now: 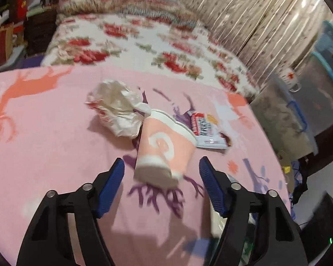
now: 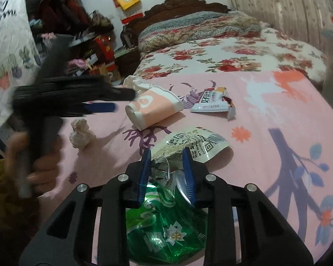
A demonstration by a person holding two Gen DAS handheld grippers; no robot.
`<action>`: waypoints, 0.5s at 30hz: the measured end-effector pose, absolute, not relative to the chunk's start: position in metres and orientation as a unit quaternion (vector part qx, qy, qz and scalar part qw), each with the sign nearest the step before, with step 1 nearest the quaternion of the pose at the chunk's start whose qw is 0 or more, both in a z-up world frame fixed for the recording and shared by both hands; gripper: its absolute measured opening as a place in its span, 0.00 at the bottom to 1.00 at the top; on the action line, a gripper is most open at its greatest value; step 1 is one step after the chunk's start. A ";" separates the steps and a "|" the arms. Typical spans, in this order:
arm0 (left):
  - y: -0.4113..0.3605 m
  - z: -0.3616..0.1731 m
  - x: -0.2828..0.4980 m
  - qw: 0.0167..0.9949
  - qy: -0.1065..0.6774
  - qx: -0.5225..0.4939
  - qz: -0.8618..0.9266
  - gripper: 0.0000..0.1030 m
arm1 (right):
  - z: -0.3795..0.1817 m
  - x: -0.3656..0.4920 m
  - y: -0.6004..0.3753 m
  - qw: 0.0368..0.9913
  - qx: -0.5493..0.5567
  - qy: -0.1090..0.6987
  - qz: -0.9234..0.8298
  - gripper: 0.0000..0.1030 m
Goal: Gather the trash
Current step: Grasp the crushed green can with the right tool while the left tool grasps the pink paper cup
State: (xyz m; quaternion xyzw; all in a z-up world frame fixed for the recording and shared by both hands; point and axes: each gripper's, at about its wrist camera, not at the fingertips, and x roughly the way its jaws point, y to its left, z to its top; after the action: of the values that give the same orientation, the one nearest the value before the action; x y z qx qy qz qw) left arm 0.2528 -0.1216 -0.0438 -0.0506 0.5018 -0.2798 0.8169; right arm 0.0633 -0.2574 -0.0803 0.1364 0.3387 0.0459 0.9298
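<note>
Right claw [image 2: 167,155] pinching a crumpled clear-and-white printed plastic wrapper [image 2: 193,145], with a shiny green foil snack bag [image 2: 166,228] bunched beneath and behind the pads; apparently both gathered in the one grip, though whether the green bag is clamped or merely resting cannot be told. Left claw [image 1: 161,168] spread, nothing between the pads, pointed at a pink-and-white paper cup [image 1: 164,153] lying on its side on the pink patterned bed sheet [image 1: 44,137].

Still loose on the sheet: a crumpled white paper wrapper [image 1: 115,108] at 11 o'clock of the cup and touching its rim end; a flat white-and-red printed snack packet [image 1: 207,133] at 2 o'clock, just beside the rim; a small wad of white tissue [image 2: 81,136] at 8 o'clock in the right wrist view.

No bin or bag for collection visible. Judged early: one grip's worth picked up, four items remaining, nothing yet deposited.
</note>
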 end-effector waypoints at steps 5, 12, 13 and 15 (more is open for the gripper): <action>-0.124 -0.059 0.259 0.809 0.518 -0.064 -0.270 0.35 | -0.064 0.056 -0.265 0.937 0.147 0.312 0.048 0.14; -0.066 -0.012 0.179 0.829 0.455 -0.102 -0.309 0.35 | -0.045 0.043 -0.249 0.943 0.149 0.288 0.077 0.14; -0.060 -0.008 0.168 0.833 0.448 -0.100 -0.309 0.35 | -0.043 0.041 -0.243 0.943 0.146 0.286 0.084 0.14; -0.038 -0.003 0.137 0.845 0.433 -0.082 -0.304 0.35 | -0.039 0.040 -0.231 0.945 0.131 0.286 0.089 0.14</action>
State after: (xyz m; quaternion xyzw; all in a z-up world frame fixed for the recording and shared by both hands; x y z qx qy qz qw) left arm 0.1370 -0.0380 -0.0029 -0.0816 0.4327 -0.3039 0.8449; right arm 0.0399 -0.2308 -0.0394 0.1312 0.2863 0.0885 0.9450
